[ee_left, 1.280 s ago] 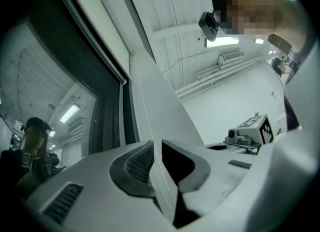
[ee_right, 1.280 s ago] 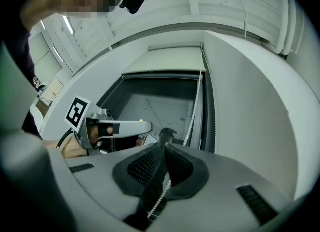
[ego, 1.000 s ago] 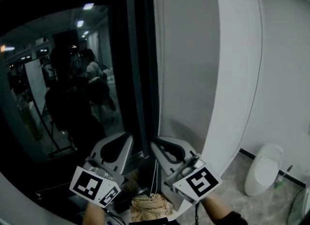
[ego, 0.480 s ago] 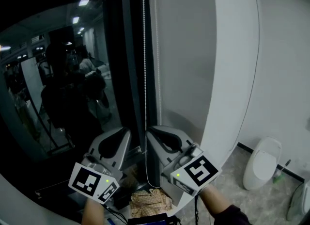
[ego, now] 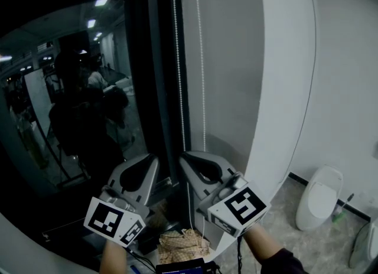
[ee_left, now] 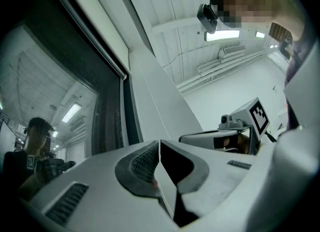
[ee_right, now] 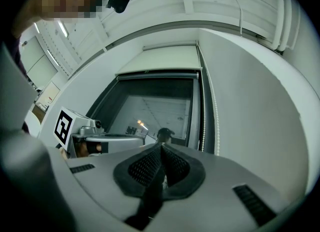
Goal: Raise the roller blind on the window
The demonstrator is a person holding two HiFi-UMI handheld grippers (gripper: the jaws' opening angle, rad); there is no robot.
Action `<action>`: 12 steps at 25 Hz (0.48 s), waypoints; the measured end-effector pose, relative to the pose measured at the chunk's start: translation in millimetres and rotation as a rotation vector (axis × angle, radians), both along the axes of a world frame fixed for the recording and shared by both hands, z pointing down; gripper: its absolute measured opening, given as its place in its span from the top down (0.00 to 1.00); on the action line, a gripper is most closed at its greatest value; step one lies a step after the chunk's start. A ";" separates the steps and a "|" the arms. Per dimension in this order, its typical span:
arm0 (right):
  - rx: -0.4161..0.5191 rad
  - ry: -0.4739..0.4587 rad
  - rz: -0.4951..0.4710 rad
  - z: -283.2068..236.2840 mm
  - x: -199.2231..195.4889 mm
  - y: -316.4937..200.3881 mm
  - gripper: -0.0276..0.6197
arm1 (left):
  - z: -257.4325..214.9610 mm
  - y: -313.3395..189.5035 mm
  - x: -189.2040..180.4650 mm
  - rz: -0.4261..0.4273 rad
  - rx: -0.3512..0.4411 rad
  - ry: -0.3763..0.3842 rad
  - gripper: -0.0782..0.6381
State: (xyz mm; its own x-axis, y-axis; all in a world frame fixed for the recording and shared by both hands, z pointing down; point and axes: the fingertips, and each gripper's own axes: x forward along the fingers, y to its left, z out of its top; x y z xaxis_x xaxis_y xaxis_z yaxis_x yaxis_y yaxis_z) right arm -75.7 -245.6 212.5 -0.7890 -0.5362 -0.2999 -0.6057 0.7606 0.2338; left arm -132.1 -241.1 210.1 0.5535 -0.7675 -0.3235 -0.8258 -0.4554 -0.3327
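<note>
Your right gripper point(ego: 185, 156), lower centre, is closing its jaws on the chain point(ego: 178, 78); your left gripper point(ego: 156, 159), just beside it, has jaws pressed together.

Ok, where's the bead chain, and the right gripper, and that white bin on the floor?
bead chain point(ego: 199, 60), head view, its right strand.
right gripper point(ego: 182, 156), head view, between its fingertips.
white bin point(ego: 319, 208), head view, its front.
</note>
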 end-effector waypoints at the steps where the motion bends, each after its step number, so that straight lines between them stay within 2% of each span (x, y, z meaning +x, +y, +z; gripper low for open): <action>1: 0.001 0.013 0.007 1.2 0.1 -1.2 0.94 | 0.4 -0.4 -0.8 0.000 -0.001 0.000 0.87; 3: 0.007 0.033 0.018 3.2 0.2 -3.2 0.94 | 1.5 -1.2 -2.4 0.000 -0.001 0.000 0.87; 12: -0.002 -0.005 0.009 1.4 2.4 -6.2 0.94 | 4.1 -5.1 -3.5 -0.005 -0.003 0.000 0.87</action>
